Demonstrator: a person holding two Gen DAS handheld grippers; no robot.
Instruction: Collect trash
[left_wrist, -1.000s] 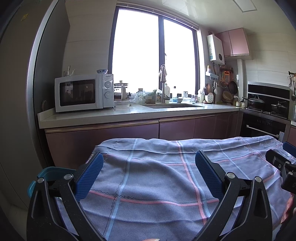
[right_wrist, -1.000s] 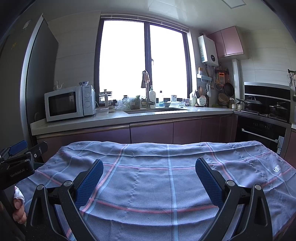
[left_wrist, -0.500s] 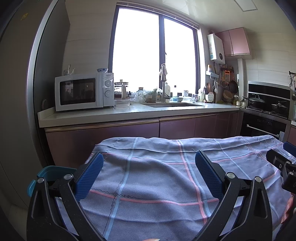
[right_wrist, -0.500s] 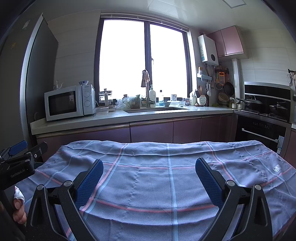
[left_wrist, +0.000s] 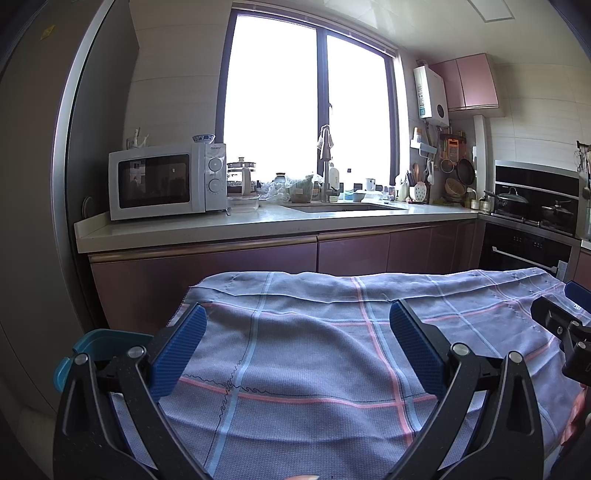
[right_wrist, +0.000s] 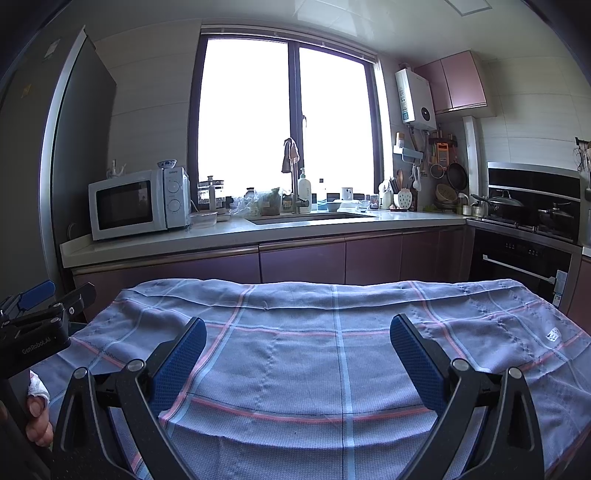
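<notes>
Both your claws, left claw (left_wrist: 295, 343) and right claw (right_wrist: 297, 350), gape empty over the checked cloth (right_wrist: 332, 350); no trash visible, so direction unknown.

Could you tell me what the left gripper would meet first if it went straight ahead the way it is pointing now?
Probably the checked cloth: the open left gripper hangs low over it. If it clears the far edge, the cabinet doors under the counter come next; depth is unclear.
</notes>
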